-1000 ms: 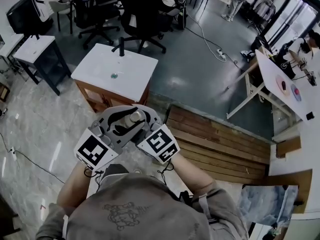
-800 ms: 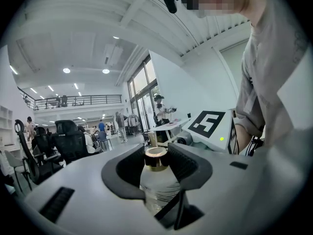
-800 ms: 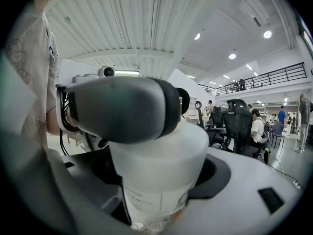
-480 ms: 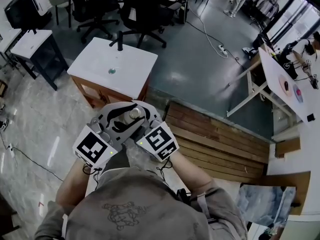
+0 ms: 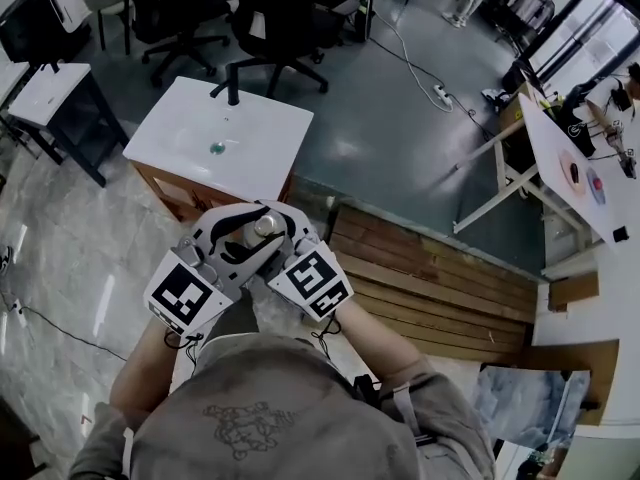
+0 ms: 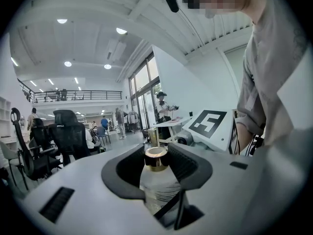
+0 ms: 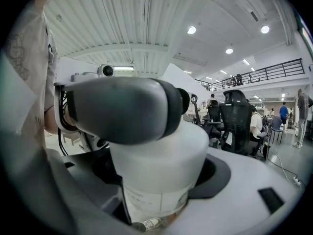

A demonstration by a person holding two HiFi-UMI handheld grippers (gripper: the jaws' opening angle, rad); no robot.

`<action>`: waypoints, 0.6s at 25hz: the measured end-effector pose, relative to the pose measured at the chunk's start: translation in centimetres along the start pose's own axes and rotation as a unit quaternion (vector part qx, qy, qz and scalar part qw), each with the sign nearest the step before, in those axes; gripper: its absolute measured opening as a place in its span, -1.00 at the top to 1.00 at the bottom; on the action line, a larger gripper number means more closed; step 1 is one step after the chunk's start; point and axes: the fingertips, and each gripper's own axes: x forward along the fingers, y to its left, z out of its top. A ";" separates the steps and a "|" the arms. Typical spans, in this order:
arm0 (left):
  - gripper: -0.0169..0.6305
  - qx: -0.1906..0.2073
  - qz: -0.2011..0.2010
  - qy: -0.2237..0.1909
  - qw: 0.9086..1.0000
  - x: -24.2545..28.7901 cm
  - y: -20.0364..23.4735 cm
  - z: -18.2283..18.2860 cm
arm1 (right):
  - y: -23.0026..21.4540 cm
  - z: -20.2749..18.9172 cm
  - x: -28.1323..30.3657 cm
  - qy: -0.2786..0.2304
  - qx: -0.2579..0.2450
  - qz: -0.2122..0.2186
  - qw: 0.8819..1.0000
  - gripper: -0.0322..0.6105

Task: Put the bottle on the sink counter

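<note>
Short of the near edge of the white rectangular sink counter (image 5: 250, 133) on its wooden cabinet, the left gripper (image 5: 238, 240) and right gripper (image 5: 285, 240) meet in front of the person's chest. Both sets of jaws stand part-way apart and clamp the translucent white plastic bottle with a gold cap (image 5: 263, 228). The left pair grips at the neck and shoulder, the right pair round the body. The bottle is upright, long axis vertical, cap uppermost, on the near side of the counter and not above its top. A black tap (image 5: 232, 83) rises at the counter's far edge. Right of the counter lies open grey floor (image 5: 400, 138), and a slatted wooden platform (image 5: 440, 288) sits off its near right corner. Beyond the far edge stand black office chairs (image 5: 280, 18).
</note>
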 end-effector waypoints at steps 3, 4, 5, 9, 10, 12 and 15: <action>0.47 0.005 -0.006 0.001 1.000 0.6 2.0 -0.6 | -1.5 -0.1 1.6 0.001 0.002 -0.005 1.000 -0.09; 0.47 0.006 -0.008 0.002 1.000 0.9 2.7 -0.8 | -2.1 0.0 2.1 0.003 0.004 -0.007 1.000 -0.09; 0.47 0.007 -0.010 0.003 1.000 1.1 3.3 -0.9 | -2.6 0.0 2.6 0.004 0.005 -0.009 1.000 -0.09; 0.47 0.013 -0.019 0.002 1.000 2.2 6.3 -1.4 | -5.0 0.2 4.7 0.009 0.008 -0.018 1.000 -0.09; 0.47 0.013 -0.022 0.002 1.000 2.4 7.0 -1.6 | -5.6 0.3 5.3 0.010 0.009 -0.020 1.000 -0.09; 0.47 0.008 -0.028 0.004 1.000 2.9 8.6 -1.8 | -6.9 0.4 6.4 0.011 0.010 -0.025 1.000 -0.09; 0.47 0.001 -0.034 0.007 0.999 3.6 10.8 -2.2 | -8.7 0.7 8.0 0.013 0.012 -0.035 0.999 -0.09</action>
